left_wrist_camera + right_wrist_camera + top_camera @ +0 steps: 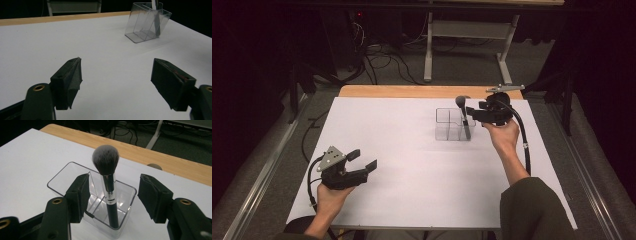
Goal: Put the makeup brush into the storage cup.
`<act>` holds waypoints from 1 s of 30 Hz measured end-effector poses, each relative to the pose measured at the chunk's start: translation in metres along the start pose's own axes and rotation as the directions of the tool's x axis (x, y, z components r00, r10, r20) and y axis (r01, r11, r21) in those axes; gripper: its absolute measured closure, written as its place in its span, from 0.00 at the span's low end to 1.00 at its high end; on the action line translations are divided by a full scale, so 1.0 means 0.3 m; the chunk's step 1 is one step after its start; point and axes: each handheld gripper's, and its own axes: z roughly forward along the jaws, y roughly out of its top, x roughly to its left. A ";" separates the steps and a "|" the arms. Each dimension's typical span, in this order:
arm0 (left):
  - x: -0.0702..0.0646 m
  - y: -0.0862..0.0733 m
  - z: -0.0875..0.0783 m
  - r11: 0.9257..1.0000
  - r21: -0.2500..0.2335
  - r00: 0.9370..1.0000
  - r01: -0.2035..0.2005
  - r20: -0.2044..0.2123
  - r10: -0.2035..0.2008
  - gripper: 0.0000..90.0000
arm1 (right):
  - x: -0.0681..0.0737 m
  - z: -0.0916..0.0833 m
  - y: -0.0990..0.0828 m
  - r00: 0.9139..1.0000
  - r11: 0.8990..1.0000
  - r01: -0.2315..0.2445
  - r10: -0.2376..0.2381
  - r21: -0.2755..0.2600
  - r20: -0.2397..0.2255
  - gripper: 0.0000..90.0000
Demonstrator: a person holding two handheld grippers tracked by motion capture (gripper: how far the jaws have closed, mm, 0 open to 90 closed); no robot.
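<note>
One makeup brush [109, 187], with a domed grey-tipped head, shiny chrome ferrule and black handle, stands in the nearest compartment of our clear, divided plastic organizer [62, 177] on the white surface [412, 150]. We see our right gripper [113, 195] with fingers spread either side of it, not touching. Our left gripper [116, 82] hovers well apart, fingers spread.

Left gripper view: makeup brush [157, 23] is just a dark streak behind the clear organizer [147, 23] walls, head cropped at 12 o'clock. Right gripper view: organizer's near bottom corner cut off at 6 o'clock. High view: compartment dividers too small to count.
</note>
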 end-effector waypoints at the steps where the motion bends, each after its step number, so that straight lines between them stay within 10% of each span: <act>1: 0.000 0.000 0.000 1.000 0.000 1.000 0.000 0.000 0.000 0.28 | 0.000 -0.003 0.000 1.000 1.000 0.005 -0.005 -0.002 -0.002 0.49; 30: 0.001 0.000 -0.001 1.000 0.000 1.000 0.002 -0.001 -0.002 0.28 | 0.013 -0.041 -0.001 0.999 1.000 0.024 -0.024 -0.016 -0.030 0.48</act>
